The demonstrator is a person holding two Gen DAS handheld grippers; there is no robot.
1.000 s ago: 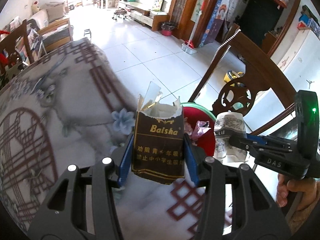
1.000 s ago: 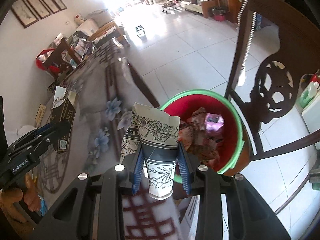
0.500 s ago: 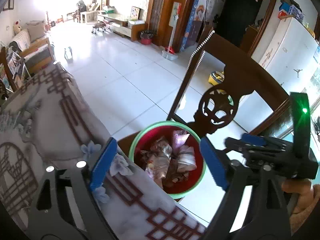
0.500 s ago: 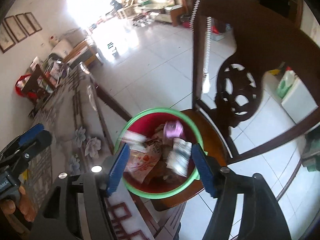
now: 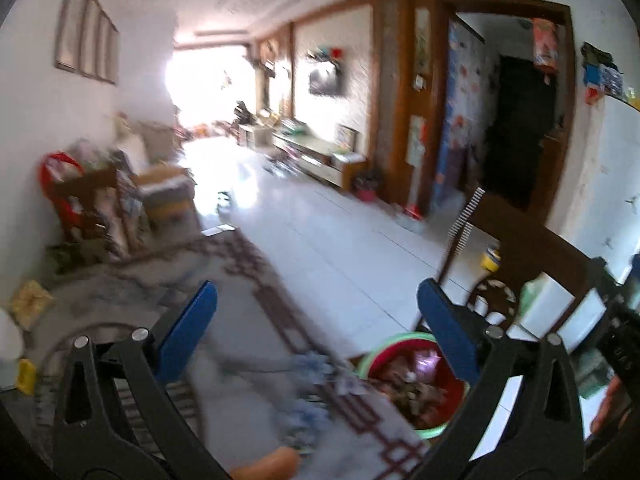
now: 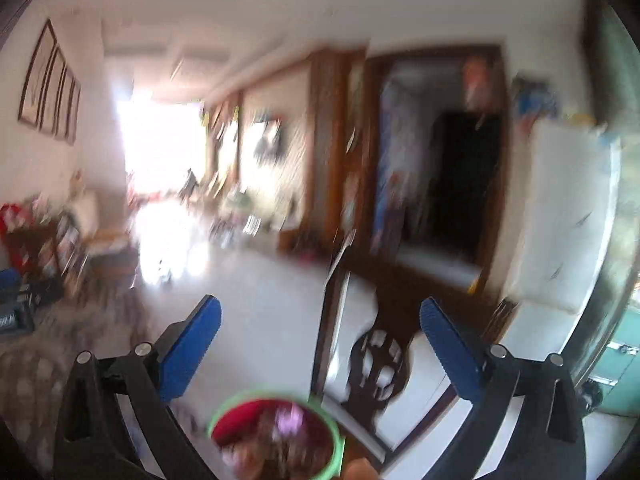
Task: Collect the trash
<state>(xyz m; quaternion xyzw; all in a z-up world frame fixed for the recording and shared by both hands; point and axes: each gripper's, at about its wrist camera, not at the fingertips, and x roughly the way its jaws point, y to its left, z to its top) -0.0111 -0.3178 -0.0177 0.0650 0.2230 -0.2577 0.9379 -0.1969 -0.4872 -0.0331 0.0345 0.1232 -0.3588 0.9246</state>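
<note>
A long room fills both views, motion-blurred: a glossy white tiled floor (image 5: 328, 248) runs from the middle of the frame up to a blown-out bright opening at upper left, with framed pictures (image 5: 86, 46) on the white wall at the left edge and a dark doorway (image 5: 520, 136) in a brown wooden frame at upper right.

Across the lower left of the left wrist view lies a table covered in a grey cloth (image 5: 240, 312) patterned with brown angular fretwork and pale blue flowers. At right stands a dark carved wooden chair (image 5: 516, 248), its back pierced by a round openwork medallion; the right wrist view shows the same chair (image 6: 380, 360) at lower centre.

The trash bin (image 5: 416, 384), a round red plastic basin with a green rim, sits at lower centre-right of the left wrist view, just past the table edge and below the chair back, full of crumpled wrappers and paper. In the right wrist view it is at the bottom centre (image 6: 276, 436).

The left gripper (image 5: 316, 320) has its black jaws with blue ribbed pads spread wide, holding nothing. The right gripper (image 6: 320, 332) is likewise spread wide and empty.
</note>
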